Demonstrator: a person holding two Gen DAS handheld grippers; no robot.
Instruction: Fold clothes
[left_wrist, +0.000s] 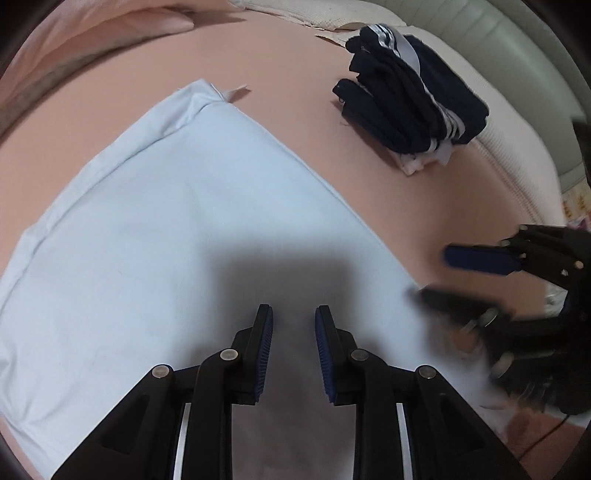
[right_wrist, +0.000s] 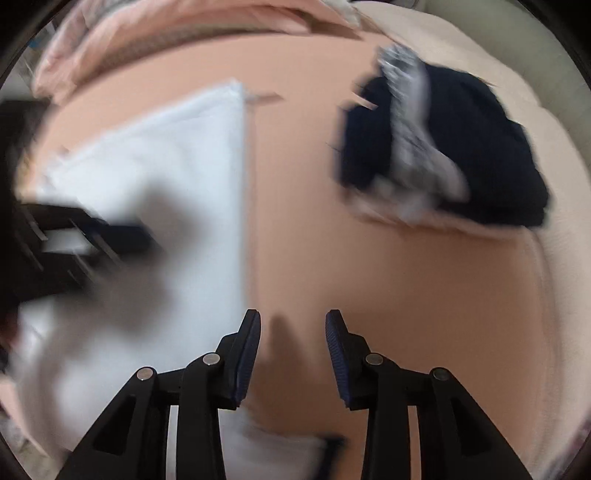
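Observation:
A pale blue folded garment (left_wrist: 166, 221) lies flat on the pink bedsheet (left_wrist: 295, 92). My left gripper (left_wrist: 294, 310) hangs over its near part, jaws a little apart, with nothing between the pads. My right gripper (left_wrist: 432, 275) shows blurred at the garment's right edge. In the right wrist view the right gripper (right_wrist: 293, 315) is open over bare sheet (right_wrist: 369, 277), just right of the garment (right_wrist: 166, 147), nothing between its fingers. The left gripper (right_wrist: 140, 236) appears there as a dark blur over the cloth.
A stack of folded navy clothes with white stripes (left_wrist: 413, 107) (right_wrist: 461, 158) sits at the far right, near the cream mattress edge (left_wrist: 517, 147). A pink pillow or blanket (left_wrist: 110, 29) lies along the far side.

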